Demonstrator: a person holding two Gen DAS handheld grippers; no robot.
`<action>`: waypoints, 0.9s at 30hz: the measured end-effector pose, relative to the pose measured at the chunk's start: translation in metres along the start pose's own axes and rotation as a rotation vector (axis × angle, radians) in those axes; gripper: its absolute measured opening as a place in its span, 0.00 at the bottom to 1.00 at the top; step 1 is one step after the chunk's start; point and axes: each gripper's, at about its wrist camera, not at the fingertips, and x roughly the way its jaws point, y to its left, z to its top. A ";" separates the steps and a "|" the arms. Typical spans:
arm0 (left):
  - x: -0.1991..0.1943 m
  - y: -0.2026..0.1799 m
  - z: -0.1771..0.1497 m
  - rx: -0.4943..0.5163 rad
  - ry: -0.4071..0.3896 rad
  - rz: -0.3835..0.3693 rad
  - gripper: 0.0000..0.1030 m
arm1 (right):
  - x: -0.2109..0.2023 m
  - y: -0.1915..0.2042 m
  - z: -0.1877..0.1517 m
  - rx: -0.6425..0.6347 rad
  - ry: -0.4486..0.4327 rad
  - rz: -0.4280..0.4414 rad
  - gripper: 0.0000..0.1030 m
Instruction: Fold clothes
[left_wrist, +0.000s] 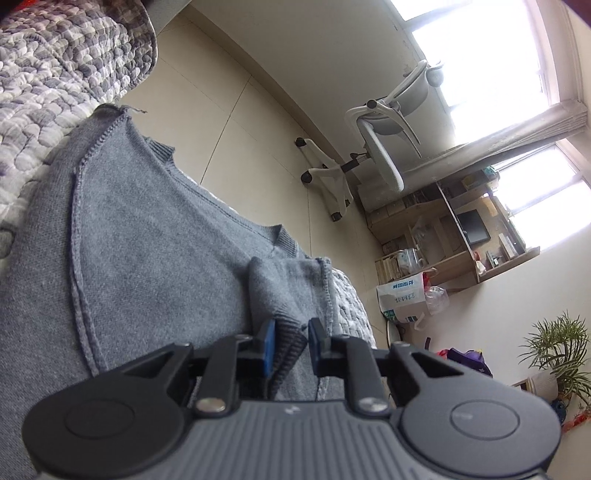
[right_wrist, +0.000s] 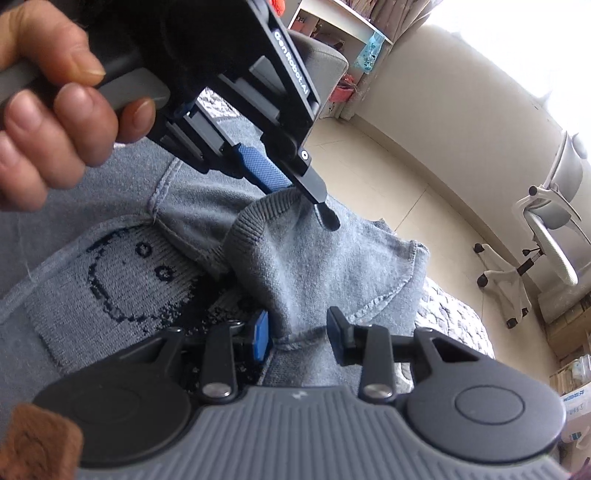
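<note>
A grey knit sweater (left_wrist: 147, 240) lies spread over a quilted bed cover (left_wrist: 55, 66). Its sleeve (left_wrist: 269, 291) is pulled up into a ridge. My left gripper (left_wrist: 291, 341) is shut on the sleeve's ribbed cuff, which sits between the blue pads (left_wrist: 267, 343). The right wrist view shows a dark smiley pattern (right_wrist: 122, 273) on the sweater (right_wrist: 74, 302). There a person's hand (right_wrist: 55, 110) holds the left gripper (right_wrist: 295, 194), which pinches the cuff (right_wrist: 255, 218). Lower down the same sleeve (right_wrist: 314, 266), my right gripper (right_wrist: 300, 334) is shut on a bunched fold.
The bed edge (left_wrist: 351, 295) drops to a pale tiled floor (left_wrist: 258, 122). A white office chair (left_wrist: 384, 147) stands by the window; the right wrist view shows the chair (right_wrist: 546, 229) too. A wooden shelf unit (left_wrist: 461, 229), a printed bag (left_wrist: 402, 299) and a potted plant (left_wrist: 561, 350) line the wall.
</note>
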 end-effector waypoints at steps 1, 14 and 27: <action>-0.002 -0.001 0.001 -0.005 -0.008 -0.007 0.24 | -0.001 -0.003 0.002 0.029 -0.005 0.025 0.13; -0.023 0.000 -0.014 -0.077 0.013 -0.058 0.72 | -0.002 -0.078 0.001 0.720 0.008 0.368 0.09; 0.014 -0.016 -0.040 0.054 0.124 -0.003 0.32 | 0.000 -0.070 0.010 0.624 0.042 0.336 0.17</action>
